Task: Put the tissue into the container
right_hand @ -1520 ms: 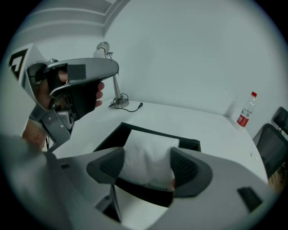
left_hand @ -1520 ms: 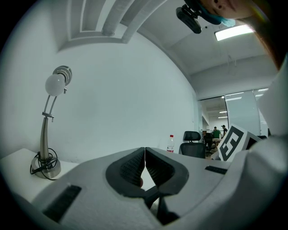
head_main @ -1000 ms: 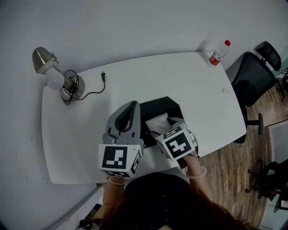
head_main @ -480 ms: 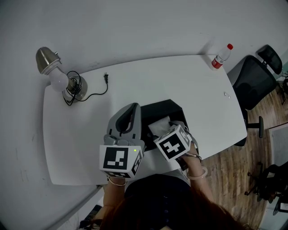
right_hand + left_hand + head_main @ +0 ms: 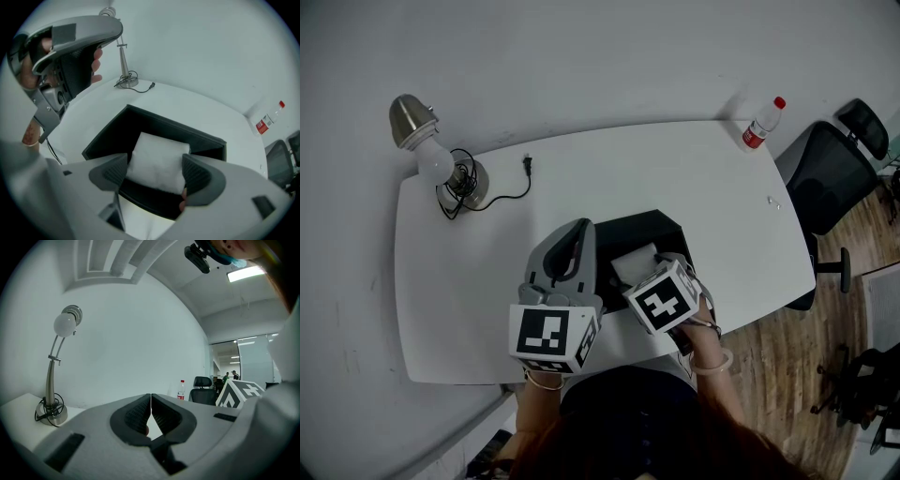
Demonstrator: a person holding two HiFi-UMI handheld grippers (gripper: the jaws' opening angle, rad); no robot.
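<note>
right gripper (image 5: 154, 172) jaws clamped on folded white tissue (image 5: 159, 154), held over open black container (image 5: 107, 137). left gripper (image 5: 151, 401) jaws pressed together, holding nothing.

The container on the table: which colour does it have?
The container is black, seen best in the right gripper view.

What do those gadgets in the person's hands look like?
Both the left gripper and right gripper are smooth grey shells with two curved jaws lined with dark ribbed pads. Each carries a white cube printed with black square markers. The person wears a thin bangle on each wrist and a dark top.
</note>
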